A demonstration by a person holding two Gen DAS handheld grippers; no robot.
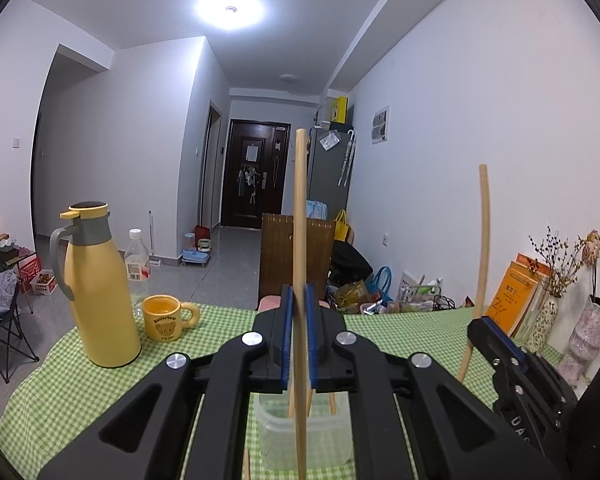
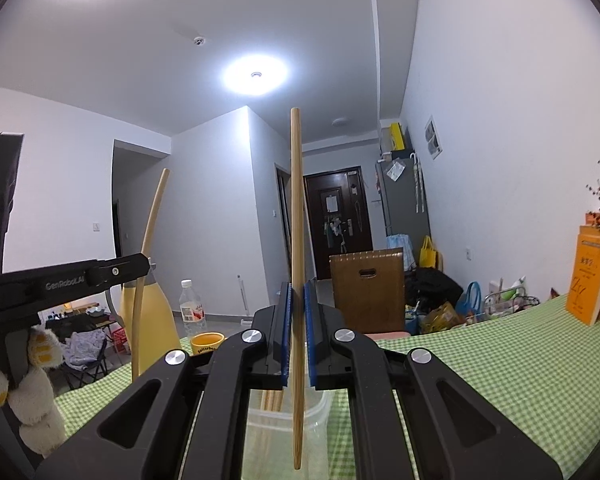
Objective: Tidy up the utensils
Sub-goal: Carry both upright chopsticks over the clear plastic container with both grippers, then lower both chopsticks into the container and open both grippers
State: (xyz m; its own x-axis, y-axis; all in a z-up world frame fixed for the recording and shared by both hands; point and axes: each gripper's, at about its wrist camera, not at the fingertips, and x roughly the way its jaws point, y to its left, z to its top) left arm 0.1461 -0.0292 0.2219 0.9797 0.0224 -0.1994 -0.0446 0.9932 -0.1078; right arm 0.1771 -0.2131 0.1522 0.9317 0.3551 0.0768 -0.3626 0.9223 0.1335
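A: Pale bamboo — each gripper pinches one chopstick upright; the left chopstick (image 1: 300,216) and the right chopstick (image 2: 296,240) are smooth, round and plain.

B: And the grippers' pose?

A: Both point roughly level over the green checked tablecloth (image 1: 80,380). The left gripper (image 1: 299,336) has its blue pads pressed onto its stick; the right gripper (image 2: 296,336) is clamped the same way.

B: What sits beneath?

A: A clear plastic container (image 1: 268,428) with more chopsticks standing in it; both held sticks reach down in front of it. A yellow thermos (image 1: 100,292) and a yellow mug (image 1: 166,318) stand to the left
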